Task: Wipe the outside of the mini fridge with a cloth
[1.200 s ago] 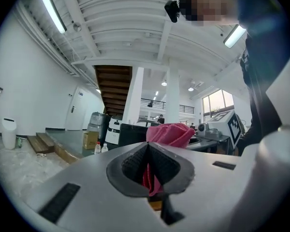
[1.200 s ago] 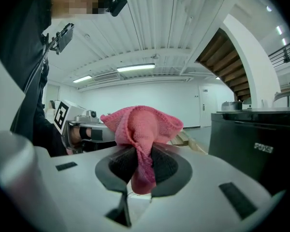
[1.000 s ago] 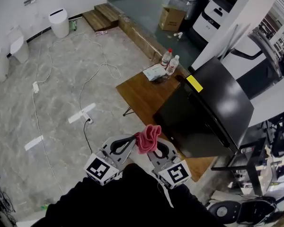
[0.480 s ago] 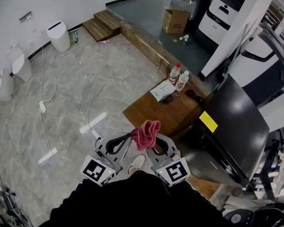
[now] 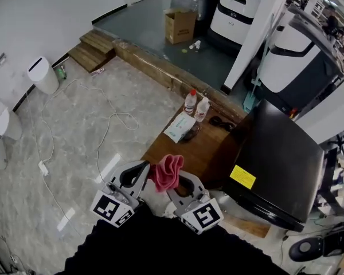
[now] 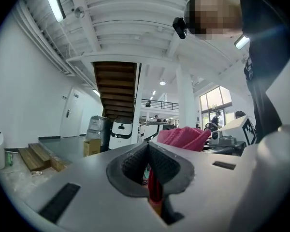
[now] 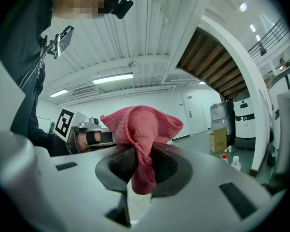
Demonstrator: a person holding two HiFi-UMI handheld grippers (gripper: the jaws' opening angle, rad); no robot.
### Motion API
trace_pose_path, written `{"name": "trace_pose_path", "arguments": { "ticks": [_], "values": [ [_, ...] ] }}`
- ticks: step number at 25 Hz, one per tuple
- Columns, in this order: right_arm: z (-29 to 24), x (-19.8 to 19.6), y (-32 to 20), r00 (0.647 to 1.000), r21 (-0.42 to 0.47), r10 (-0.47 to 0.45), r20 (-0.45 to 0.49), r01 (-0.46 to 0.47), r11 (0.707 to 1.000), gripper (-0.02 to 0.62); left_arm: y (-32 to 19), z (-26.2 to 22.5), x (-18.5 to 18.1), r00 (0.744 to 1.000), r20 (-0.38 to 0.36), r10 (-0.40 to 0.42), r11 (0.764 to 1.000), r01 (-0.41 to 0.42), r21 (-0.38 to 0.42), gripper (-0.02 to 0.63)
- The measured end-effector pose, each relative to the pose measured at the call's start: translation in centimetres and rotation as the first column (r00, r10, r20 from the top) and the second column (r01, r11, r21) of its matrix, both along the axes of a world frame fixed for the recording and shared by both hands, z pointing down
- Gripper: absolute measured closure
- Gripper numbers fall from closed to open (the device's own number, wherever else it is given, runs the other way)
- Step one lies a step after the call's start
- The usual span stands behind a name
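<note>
The black mini fridge (image 5: 284,156), with a yellow sticker (image 5: 242,176), stands on the right end of a wooden table (image 5: 186,148) ahead of me and to the right. A pink cloth (image 5: 166,172) is bunched in my right gripper (image 5: 175,180), which is shut on it; in the right gripper view the cloth (image 7: 140,129) rises out of the closed jaws (image 7: 140,153). My left gripper (image 5: 141,167) sits just left of it, close to my body. Its jaws (image 6: 148,148) are shut with nothing held, and the cloth (image 6: 183,137) shows beyond them. Both grippers are short of the fridge.
Two plastic bottles (image 5: 190,102), a paper packet (image 5: 181,128) and a dark small item (image 5: 219,122) lie on the table's far end. Cables (image 5: 112,122) and a power strip (image 5: 107,168) cross the floor at left. A wooden step (image 5: 92,42), cardboard box (image 5: 180,24) and white bin (image 5: 43,74) stand beyond.
The view has swung: the table and fridge now lie further right and ahead, and the sticker side faces me. Both grippers stay together near my body, the cloth still held.
</note>
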State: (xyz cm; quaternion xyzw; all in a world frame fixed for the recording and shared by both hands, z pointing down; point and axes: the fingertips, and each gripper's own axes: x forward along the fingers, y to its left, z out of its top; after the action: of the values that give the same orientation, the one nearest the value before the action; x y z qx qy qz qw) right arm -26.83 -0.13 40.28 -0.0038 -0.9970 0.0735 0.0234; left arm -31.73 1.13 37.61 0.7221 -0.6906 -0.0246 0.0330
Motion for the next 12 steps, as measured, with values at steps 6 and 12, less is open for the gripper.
{"name": "trace_pose_path", "arguments": {
  "ticks": [6,12],
  "values": [
    [0.1,-2.7,-6.0,0.973,-0.097,0.231,0.016,-0.228,0.969,0.526,-8.3,0.4,-3.6,0.98,0.014,0.2,0.98,-0.2,0.008,0.6],
    [2.3,-5.7,-13.4,0.869,-0.197,0.495,0.006,-0.484,0.853,0.526,-16.2,2.1,-6.8,0.906,-0.032,0.422,0.907,-0.421,0.034,0.6]
  ]
}}
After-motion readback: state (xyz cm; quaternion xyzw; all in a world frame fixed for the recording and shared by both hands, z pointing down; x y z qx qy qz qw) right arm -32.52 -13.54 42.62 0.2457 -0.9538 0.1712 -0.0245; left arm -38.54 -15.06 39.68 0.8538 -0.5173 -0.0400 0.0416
